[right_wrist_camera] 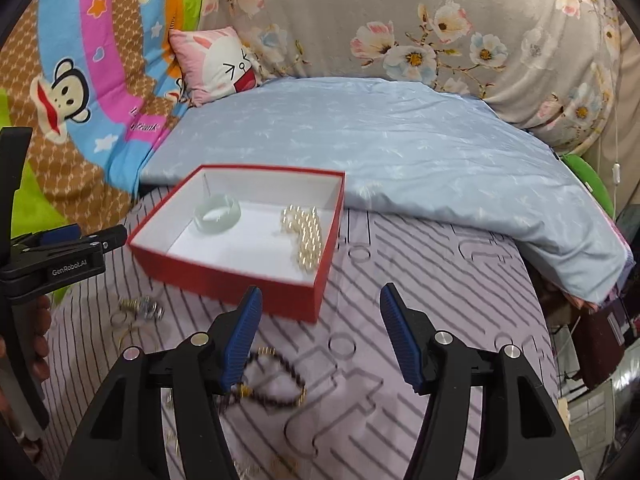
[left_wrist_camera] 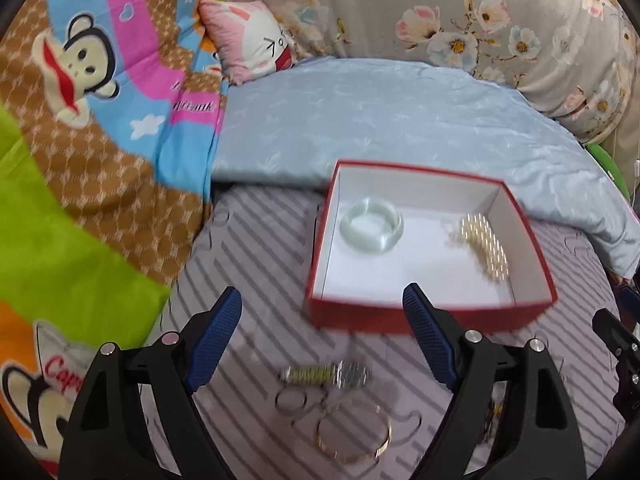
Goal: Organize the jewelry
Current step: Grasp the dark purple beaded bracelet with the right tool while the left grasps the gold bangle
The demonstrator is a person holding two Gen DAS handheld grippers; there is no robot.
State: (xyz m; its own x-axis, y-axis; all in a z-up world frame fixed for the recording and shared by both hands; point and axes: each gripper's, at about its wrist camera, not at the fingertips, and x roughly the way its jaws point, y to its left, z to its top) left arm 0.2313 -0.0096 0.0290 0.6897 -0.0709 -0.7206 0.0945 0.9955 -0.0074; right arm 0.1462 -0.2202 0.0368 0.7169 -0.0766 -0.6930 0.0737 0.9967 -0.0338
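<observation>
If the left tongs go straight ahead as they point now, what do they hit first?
Probably the near wall of the red cardboard box; the open left tongs hold nothing, though depth is unclear.

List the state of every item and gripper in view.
Red box: open, no lid.
Jade bangle: in box.
Pearl bracelet: in box.
Gold bangle: on bed, outside box.
Dark bead bracelet: on bed.
Left gripper: open, empty.
Right gripper: open, empty.
</observation>
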